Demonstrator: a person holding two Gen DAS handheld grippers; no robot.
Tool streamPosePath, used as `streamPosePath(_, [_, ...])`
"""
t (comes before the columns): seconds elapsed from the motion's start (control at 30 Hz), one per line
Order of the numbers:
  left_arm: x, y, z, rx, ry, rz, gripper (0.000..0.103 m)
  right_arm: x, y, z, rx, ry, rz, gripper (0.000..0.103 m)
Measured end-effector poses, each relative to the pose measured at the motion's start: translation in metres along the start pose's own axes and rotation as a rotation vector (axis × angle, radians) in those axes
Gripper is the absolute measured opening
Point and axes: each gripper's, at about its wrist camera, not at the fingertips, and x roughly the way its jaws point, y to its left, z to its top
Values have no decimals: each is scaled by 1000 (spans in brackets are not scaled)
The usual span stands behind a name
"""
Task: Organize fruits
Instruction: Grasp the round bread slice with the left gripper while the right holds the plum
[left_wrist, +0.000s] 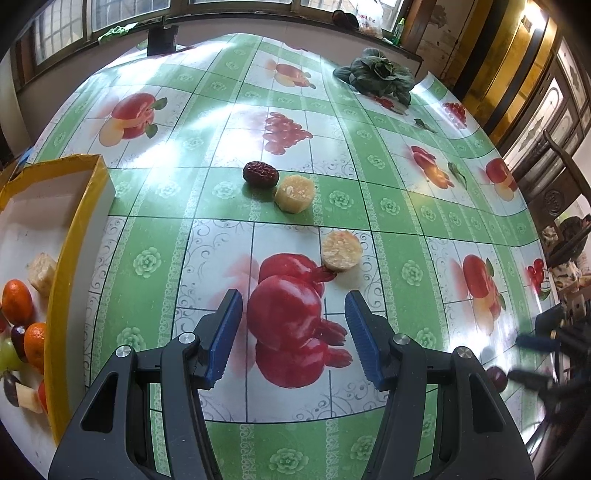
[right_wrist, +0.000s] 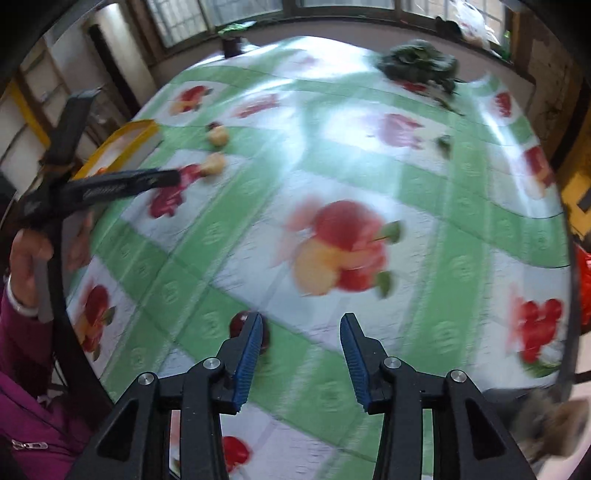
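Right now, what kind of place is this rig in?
Likely a home dining or kitchen room: a table under a fruit-print tablecloth, old wood-framed windows with a cluttered sill, and a leafy green vegetable lying on the table.

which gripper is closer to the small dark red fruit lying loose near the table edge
Right. The dark red fruit sits just beside the right gripper's open jaws, outside them. The left gripper hovers well away over the printed pomegranate.

A glossy plastic cloth (left_wrist: 369, 177) covers the surface, throwing window glare. On it, the wrinkled red date (left_wrist: 260, 172) looks leathery; beside the date, a pale chunk (left_wrist: 294, 193) looks rough and grainy. The fingers (left_wrist: 225, 332) wear ribbed blue matt pads
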Motion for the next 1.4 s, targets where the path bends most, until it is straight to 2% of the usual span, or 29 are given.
streamPosePath(0.1, [1,1,-1,-6,4,7,58,5,12,-8,26,-41,104,43])
streamPosePath(0.23, [1,2,-4,-5,9,18,58,22,33,-16,-35,-11,137,43])
streamPosePath(0.33, [1,2,-6,-6,10,24,58,23,51,-22,-133,-19,77,43])
streamPosePath(0.43, [2,2,-5,-9,11,28,58,24,52,-23,-131,-47,61,42])
streamPosePath(0.53, [2,0,-5,-2,15,34,58,24,60,-25,-164,-57,49,32])
streamPosePath(0.63, [3,-1,-3,3,17,38,58,25,69,-29,-234,-55,8,30])
streamPosePath(0.7, [4,-1,-2,3,18,43,58,27,70,-26,-247,-50,14,27])
streamPosePath(0.77, [6,-2,1,-1,21,49,58,23,67,-22,-242,-62,24,27])
streamPosePath(0.87, [5,-3,7,-9,11,49,58,10,54,-2,-205,-153,-21,23])
streamPosePath(0.93, [6,-9,12,3,5,45,58,4,38,7,-141,-199,-5,23])
streamPosePath(1.07, [13,-19,18,36,12,56,58,7,18,11,-80,-201,15,22])
streamPosePath(1.13, [18,-23,20,47,16,53,58,6,8,8,-27,-203,80,22])
streamPosePath(1.3, [35,-34,23,87,39,46,58,-14,1,-6,2,-237,113,32])
streamPosePath(1.33, [37,-35,23,97,28,55,58,-14,-2,-6,14,-243,128,38])
streamPosePath(1.4, [40,-40,26,125,13,79,58,-14,-7,-10,35,-244,152,40])
